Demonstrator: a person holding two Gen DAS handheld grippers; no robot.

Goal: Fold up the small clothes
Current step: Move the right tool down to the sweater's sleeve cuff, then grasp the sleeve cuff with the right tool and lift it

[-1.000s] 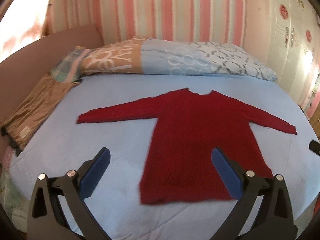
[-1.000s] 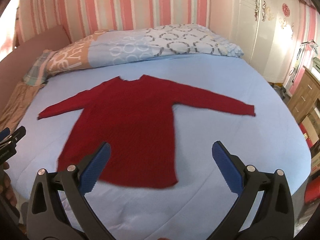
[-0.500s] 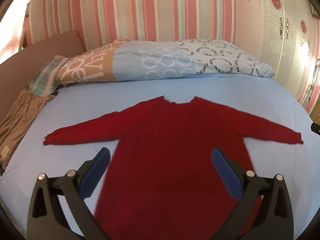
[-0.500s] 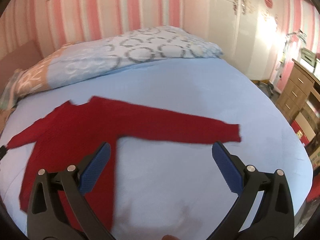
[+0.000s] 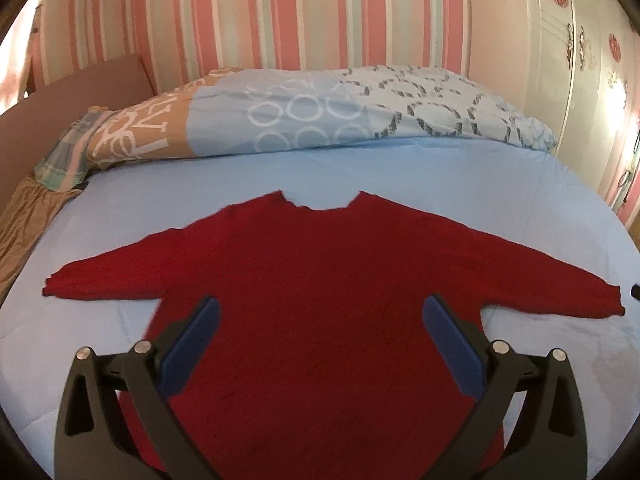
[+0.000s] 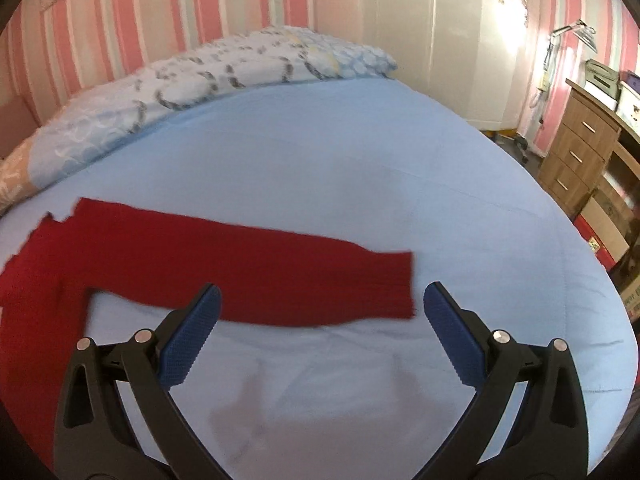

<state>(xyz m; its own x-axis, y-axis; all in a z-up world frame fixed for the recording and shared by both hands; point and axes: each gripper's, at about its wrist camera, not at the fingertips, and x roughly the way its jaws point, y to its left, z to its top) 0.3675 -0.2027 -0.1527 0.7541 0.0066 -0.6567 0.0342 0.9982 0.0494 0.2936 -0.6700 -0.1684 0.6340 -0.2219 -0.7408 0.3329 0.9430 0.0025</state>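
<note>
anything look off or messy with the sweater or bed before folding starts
Nothing stands out. The red sweater lies flat on the blue sheet with both sleeves spread out; both grippers, left and right, are open and hold nothing.

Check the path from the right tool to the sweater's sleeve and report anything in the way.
Nothing visible blocks it. The right tool is open just short of the sleeve of the sweater, with only bare sheet around the cuff.

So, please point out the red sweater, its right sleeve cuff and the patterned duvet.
red sweater (image 5: 320, 300): left wrist view, middle of chest.
right sleeve cuff (image 6: 394, 284): right wrist view, sleeve end.
patterned duvet (image 5: 304, 116): left wrist view, circle-print middle.
</note>
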